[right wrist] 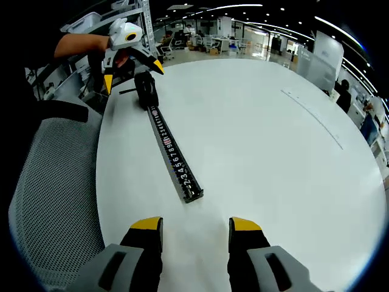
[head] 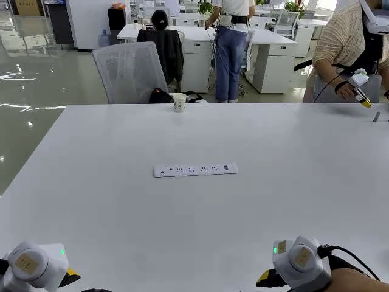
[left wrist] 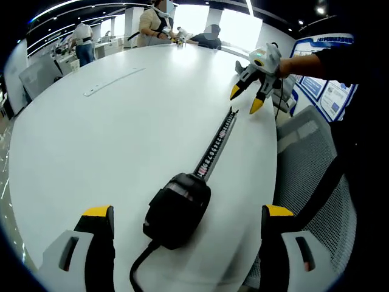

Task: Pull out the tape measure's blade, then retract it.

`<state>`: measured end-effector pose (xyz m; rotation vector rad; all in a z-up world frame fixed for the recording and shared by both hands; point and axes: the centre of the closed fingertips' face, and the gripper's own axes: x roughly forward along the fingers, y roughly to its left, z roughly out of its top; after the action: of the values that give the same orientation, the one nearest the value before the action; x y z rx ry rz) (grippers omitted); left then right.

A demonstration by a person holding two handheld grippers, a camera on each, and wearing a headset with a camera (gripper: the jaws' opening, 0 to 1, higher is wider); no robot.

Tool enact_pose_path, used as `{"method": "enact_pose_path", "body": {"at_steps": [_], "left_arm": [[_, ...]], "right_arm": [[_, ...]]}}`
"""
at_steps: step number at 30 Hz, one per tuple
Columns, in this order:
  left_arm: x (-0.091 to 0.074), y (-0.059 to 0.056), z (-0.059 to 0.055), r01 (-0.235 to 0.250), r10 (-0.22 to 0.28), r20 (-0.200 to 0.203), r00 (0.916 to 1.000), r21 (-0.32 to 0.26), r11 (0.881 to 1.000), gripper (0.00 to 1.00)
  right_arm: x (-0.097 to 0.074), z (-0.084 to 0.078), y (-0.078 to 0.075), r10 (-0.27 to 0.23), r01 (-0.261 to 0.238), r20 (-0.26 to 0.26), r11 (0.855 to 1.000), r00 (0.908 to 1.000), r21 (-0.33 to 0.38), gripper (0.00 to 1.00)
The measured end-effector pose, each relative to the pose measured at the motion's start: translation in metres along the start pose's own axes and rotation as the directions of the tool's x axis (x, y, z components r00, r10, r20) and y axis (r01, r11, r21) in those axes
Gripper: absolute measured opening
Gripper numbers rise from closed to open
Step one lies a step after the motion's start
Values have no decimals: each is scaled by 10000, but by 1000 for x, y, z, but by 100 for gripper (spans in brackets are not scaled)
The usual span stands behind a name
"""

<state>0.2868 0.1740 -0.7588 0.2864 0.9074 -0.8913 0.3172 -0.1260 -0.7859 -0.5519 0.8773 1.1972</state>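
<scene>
Black tape measure (left wrist: pixel 177 208) sits between the released jaws of my left hand-held gripper (left wrist: pixel 187 212); my right hand-held gripper (right wrist: pixel 196 224), also released, faces the blade (right wrist: pixel 172 159) tip.

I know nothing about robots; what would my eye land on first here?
A black tape measure lies on the white table, its numbered blade drawn out flat. Yellow-tipped tongs stand open at either end: the left tongs at the case, the right tongs just short of the blade's tip. Mid-table lies a white power strip.
</scene>
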Motion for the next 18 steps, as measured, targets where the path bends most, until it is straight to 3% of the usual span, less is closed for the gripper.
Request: {"method": "enact_pose_path", "body": {"at_steps": [1, 4, 7, 9, 11, 12, 16, 18], "left_arm": [[0, 3, 1, -215, 217, 251, 9994, -92, 9997, 98], [-2, 4, -1, -379, 415, 612, 9973, -586, 9976, 99], [-5, 6, -3, -675, 733, 863, 9936, -677, 9954, 99], [-8, 16, -4, -1361, 1410, 983, 9851, -550, 9892, 99], [-11, 15, -4, -1436, 1496, 1201, 9814, -576, 9880, 99], [-13, 16, -2, -1571, 1669, 1432, 9755, -774, 9845, 99], [-20, 23, -5, -2167, 2357, 1716, 9566, -1224, 9685, 99], [-21, 22, -10, -2275, 2516, 1667, 9534, -1505, 9621, 99]], "right_arm": [[-3, 2, 0, -158, 145, 333, 9992, 9993, 373, 43], [-11, -5, -1, -392, 366, 453, 9977, 9982, 570, 45], [-18, -9, -2, -784, 731, 680, 9943, 9946, 781, 48], [-24, -12, -5, -1077, 994, 892, 9907, 9902, 931, 51], [-28, -15, -5, -1290, 1187, 988, 9875, 9867, 1040, 53], [-30, -17, -4, -1390, 1263, 1047, 9847, 9847, 1203, 54], [-36, -30, 1, -1541, 1365, 1104, 9788, 9819, 1525, 57], [-39, -32, 4, -1639, 1427, 1243, 9761, 9786, 1641, 57]]}}
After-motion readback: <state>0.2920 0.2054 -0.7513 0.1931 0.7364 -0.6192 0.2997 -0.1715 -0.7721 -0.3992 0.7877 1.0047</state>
